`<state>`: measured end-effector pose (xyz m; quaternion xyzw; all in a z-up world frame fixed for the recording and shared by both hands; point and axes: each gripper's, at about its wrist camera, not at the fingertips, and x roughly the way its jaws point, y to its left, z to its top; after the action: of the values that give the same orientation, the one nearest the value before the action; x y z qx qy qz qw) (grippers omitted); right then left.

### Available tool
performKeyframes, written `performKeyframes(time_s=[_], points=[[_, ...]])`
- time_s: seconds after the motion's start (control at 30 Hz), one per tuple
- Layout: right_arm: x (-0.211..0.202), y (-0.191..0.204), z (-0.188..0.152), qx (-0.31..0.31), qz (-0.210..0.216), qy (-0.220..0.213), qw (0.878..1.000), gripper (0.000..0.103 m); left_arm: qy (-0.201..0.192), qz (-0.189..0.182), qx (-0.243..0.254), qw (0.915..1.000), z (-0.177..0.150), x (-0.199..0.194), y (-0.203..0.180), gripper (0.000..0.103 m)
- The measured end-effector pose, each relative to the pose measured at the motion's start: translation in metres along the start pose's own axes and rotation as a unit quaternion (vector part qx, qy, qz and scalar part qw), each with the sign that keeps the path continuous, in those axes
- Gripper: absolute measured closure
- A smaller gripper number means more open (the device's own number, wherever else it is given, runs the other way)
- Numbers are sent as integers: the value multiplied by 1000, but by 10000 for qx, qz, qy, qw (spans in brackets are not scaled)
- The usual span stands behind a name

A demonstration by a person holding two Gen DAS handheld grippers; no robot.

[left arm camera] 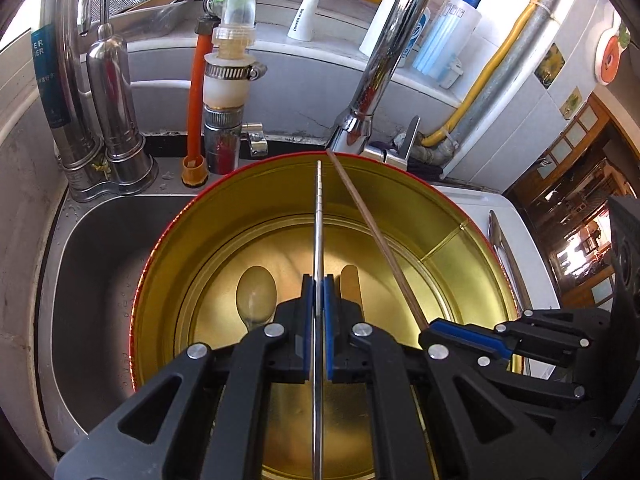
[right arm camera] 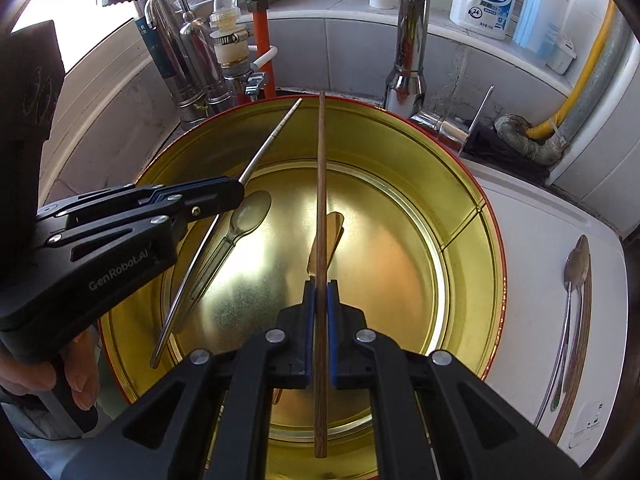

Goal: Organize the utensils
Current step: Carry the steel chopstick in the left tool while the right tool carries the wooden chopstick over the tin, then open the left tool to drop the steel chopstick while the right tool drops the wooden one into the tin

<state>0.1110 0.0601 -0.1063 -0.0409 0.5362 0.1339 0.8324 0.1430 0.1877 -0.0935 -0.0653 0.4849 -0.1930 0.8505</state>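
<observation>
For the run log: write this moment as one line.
left gripper: shut on metal chopstick | right gripper: shut on wooden chopstick | both over tin

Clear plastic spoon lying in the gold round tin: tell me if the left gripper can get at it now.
Probably not yet. The clear plastic spoon lies uncovered in the gold round tin, but the left gripper is shut on a metal chopstick, so it must release that first.

You've got a steel sink [left arm camera: 92, 280] on the left, chrome faucet [right arm camera: 410, 32] at the back, two steel filter canisters [left arm camera: 108, 92] and an orange pipe [left arm camera: 196, 92] behind it. Detergent bottle [right arm camera: 482, 0] sits on the ledge, yellow hose [left arm camera: 496, 60] running beside it.
</observation>
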Motion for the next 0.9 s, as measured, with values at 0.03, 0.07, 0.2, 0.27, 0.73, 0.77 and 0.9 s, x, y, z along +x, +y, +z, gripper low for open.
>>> performKeyframes(time_s=[0.03,0.07,0.2,0.27,0.73,0.77,0.9], points=[[2,1,0,-3,9,28,10000,96,12,0,5,10000,0,1,0,98],[3,2,-1,-2,17,54,10000,96,26,-1,17,10000,-1,1,0,98],[8,5,-3,4,19,113,9999,96,69,7,44,10000,-3,2,1,98],[8,5,-3,3,-7,109,9999,96,75,25,34,10000,-3,1,2,98],[-12,-7,-2,100,-441,-324,9985,47,-551,731,374,9951,-2,-31,-1,37],[-12,-7,-3,107,-437,-326,9985,47,-542,704,359,9954,-2,-31,-1,37],[-15,-5,-7,77,-445,-355,9983,47,-528,715,362,9954,-4,-33,-2,37]])
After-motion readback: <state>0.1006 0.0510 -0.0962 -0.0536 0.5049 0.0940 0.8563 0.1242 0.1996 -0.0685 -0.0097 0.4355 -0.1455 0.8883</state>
